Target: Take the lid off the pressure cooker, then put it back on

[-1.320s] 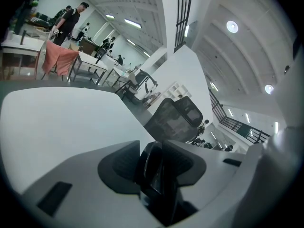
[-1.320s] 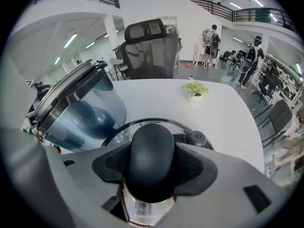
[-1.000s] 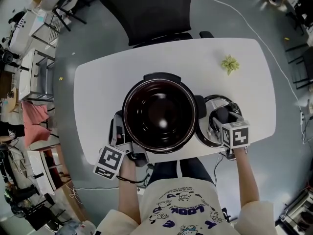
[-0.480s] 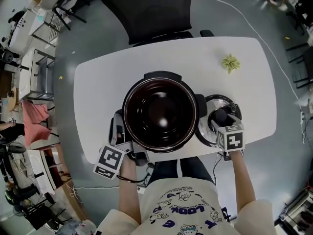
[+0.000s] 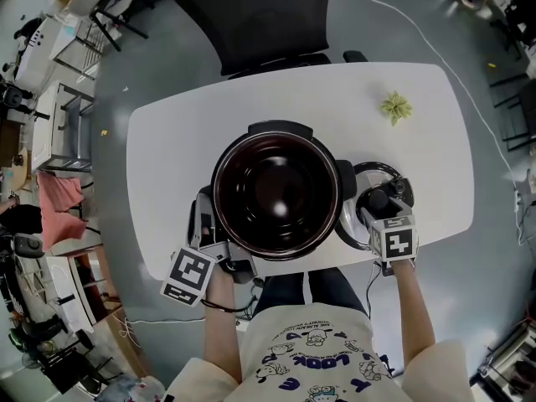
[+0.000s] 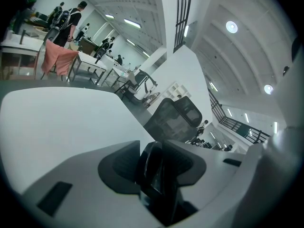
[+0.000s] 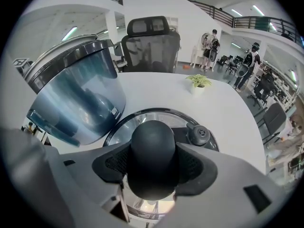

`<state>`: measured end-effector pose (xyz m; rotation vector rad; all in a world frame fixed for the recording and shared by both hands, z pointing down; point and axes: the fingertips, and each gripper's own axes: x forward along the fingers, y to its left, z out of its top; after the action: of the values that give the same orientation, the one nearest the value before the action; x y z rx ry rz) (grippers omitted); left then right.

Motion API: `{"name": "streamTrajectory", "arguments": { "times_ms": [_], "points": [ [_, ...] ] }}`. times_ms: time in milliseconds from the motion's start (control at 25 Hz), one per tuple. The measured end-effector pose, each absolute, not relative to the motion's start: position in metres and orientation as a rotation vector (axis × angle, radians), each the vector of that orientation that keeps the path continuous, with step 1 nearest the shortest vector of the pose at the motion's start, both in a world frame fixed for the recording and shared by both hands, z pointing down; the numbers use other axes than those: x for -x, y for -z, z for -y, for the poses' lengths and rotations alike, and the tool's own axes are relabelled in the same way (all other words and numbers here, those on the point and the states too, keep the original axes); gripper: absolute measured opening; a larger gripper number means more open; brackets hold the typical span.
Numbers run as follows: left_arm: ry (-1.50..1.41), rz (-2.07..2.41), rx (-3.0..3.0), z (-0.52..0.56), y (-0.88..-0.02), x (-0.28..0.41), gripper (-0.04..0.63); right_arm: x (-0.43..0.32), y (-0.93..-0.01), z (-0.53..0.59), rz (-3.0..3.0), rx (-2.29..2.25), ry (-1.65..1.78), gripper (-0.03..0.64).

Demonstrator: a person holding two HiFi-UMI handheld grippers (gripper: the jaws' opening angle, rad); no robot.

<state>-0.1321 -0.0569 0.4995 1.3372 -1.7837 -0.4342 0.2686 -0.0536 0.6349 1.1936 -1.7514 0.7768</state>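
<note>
While clamping both pads on the black knob of the lid, pointing steeply down with the right gripper. Lying flat on the white table, that lid, off the pot and just beside the right wall of the open pressure cooker. Gripping the cooker's black side handle with the left gripper, jaws closed on it, bracing the body from the near left.

Judging the coming move as lifting straight up, then carrying leftward over the rim, toward the pot's mouth lying to the left of the gripped knob. Being the nearer hand, and the only 1 on the lid: the right. Being round, offering no long axis to line up; probably mattering most, holding the knob upright and centring over the mouth.

Counting 1 cooker, 1 lid, 1 knob, 1 small valve beside the knob, 2 grippers, 1 small plant at the table's far right, 1 dark chair beyond the table.
</note>
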Motion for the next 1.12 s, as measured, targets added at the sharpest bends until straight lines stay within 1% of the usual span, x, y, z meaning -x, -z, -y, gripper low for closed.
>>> {"name": "streamTrajectory", "arguments": {
  "times_ms": [440, 480, 520, 560, 640, 720, 880, 1120],
  "points": [
    [0.412, 1.793, -1.366, 0.056, -0.499, 0.134, 0.149, -0.269, -0.636, 0.052, 1.767, -1.234, -0.801, 0.307],
    [0.409, 1.796, -1.371, 0.056, -0.499, 0.134, 0.151, -0.269, -0.635, 0.053, 1.776, -1.24, -0.805, 0.323],
    [0.41, 1.799, -1.374, 0.057, -0.498, 0.134, 0.157, -0.269, -0.634, 0.054, 1.788, -1.246, -0.802, 0.358],
    [0.412, 1.802, -1.378, 0.057, -0.497, 0.134, 0.164, -0.268, -0.632, 0.056, 1.801, -1.253, -0.795, 0.379],
    [0.413, 1.815, -1.392, 0.057, -0.493, 0.136, 0.18, -0.268, -0.623, 0.061, 1.822, -1.28, -0.775, 0.388],
    [0.406, 1.833, -1.409, 0.057, -0.486, 0.139, 0.195, -0.267, -0.611, 0.065, 1.842, -1.312, -0.766, 0.396],
    [0.401, 1.87, -1.439, 0.054, -0.473, 0.143, 0.202, -0.266, -0.575, 0.076, 1.906, -1.384, -0.743, 0.397],
    [0.401, 1.916, -1.54, 0.058, -0.437, 0.142, 0.204, -0.262, -0.491, 0.104, 2.089, -1.549, -0.603, 0.383]
  ]
}}
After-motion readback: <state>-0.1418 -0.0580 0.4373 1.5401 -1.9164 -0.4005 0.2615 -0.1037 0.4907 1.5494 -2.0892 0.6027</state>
